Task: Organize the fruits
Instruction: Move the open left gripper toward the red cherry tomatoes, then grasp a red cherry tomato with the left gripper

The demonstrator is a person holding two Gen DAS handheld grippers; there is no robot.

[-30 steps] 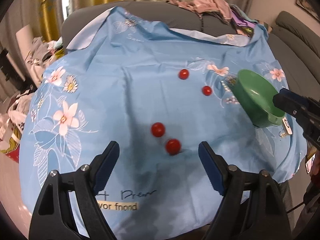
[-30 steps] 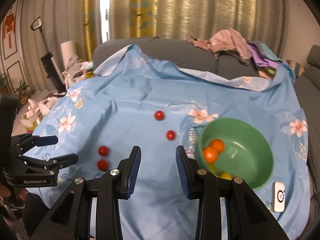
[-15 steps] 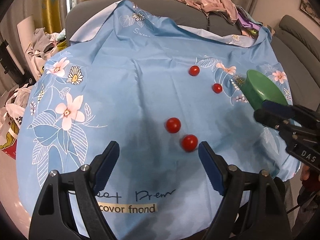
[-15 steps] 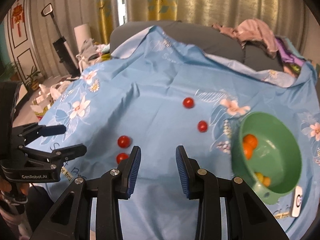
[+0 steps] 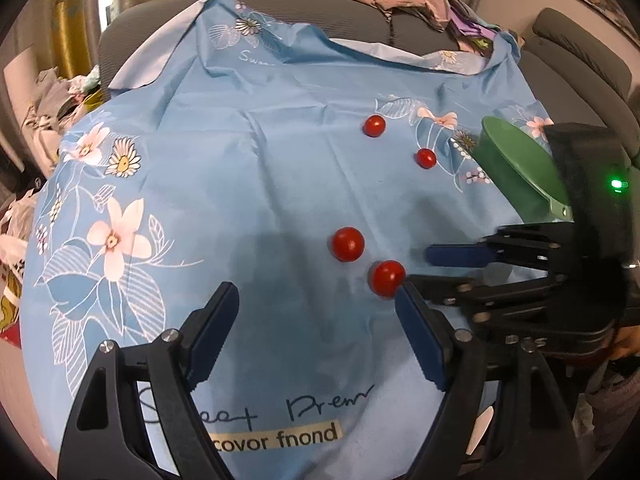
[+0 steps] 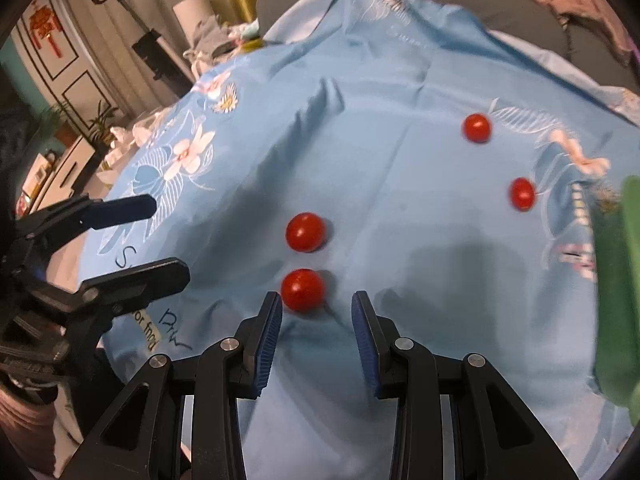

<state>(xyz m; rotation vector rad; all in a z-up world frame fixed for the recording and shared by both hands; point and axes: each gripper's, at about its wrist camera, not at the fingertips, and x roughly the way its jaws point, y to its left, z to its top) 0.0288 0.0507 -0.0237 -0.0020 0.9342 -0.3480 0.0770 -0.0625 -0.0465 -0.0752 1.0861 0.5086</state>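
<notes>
In the left wrist view the left gripper (image 5: pixel 316 312) stands wide open and empty above the blue floral cloth (image 5: pixel 240 184), four small round red fruits (image 5: pixel 347 244) beyond it, a green plastic bowl (image 5: pixel 520 172) at far right; in the right wrist view the right gripper (image 6: pixel 316 322) is partly open, empty, the nearest red fruit (image 6: pixel 302 290) just beyond its tips

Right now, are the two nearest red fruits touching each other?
Apart. The right wrist view shows blue cloth between the nearer fruit and the farther fruit.
</notes>
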